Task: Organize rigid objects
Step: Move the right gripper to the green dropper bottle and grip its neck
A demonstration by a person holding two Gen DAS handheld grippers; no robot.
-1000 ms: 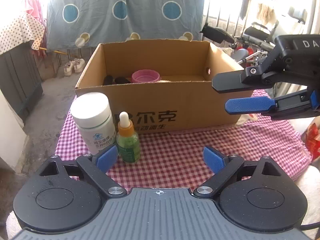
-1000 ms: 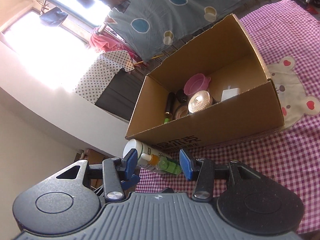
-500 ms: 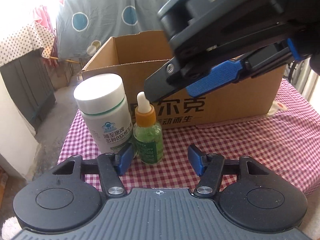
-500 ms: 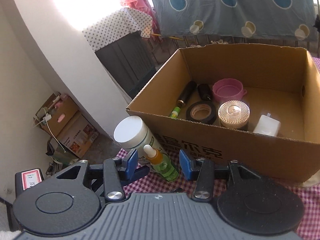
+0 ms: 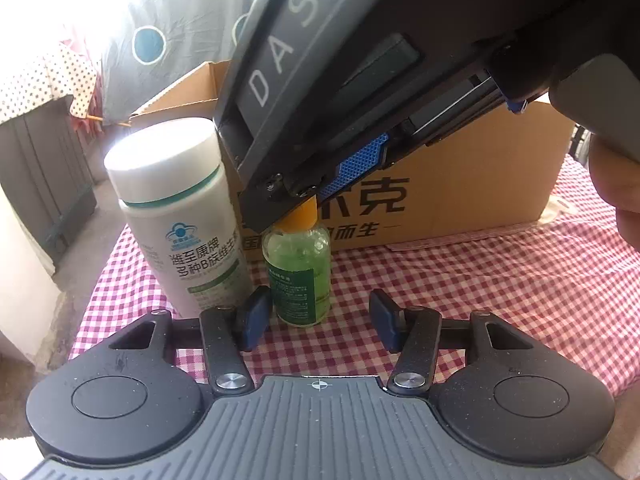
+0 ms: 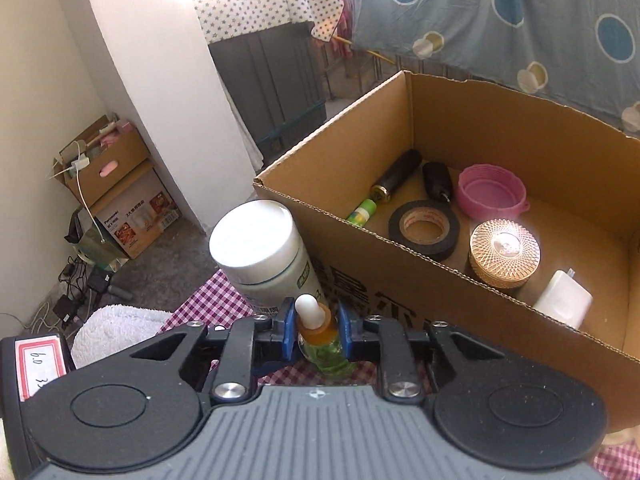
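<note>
A small green dropper bottle with an orange collar stands on the checked cloth beside a tall white vitamin bottle, in front of a cardboard box. My right gripper reaches down from above. Its jaws are closing and the blue pads press both sides of the dropper bottle's orange collar. Its black housing fills the top of the left wrist view. My left gripper sits low near the bottle's base. Its jaws are closing, and neither pad touches the bottle.
Inside the box lie a black tape roll, a pink cup, a gold round jar, a white charger and dark cylinders. The white bottle almost touches the dropper. A hand shows at the right.
My right gripper swung in from the right over the dropper bottle and its jaws narrowed onto the collar. My left gripper sank closer to the bottles and its jaws narrowed.
</note>
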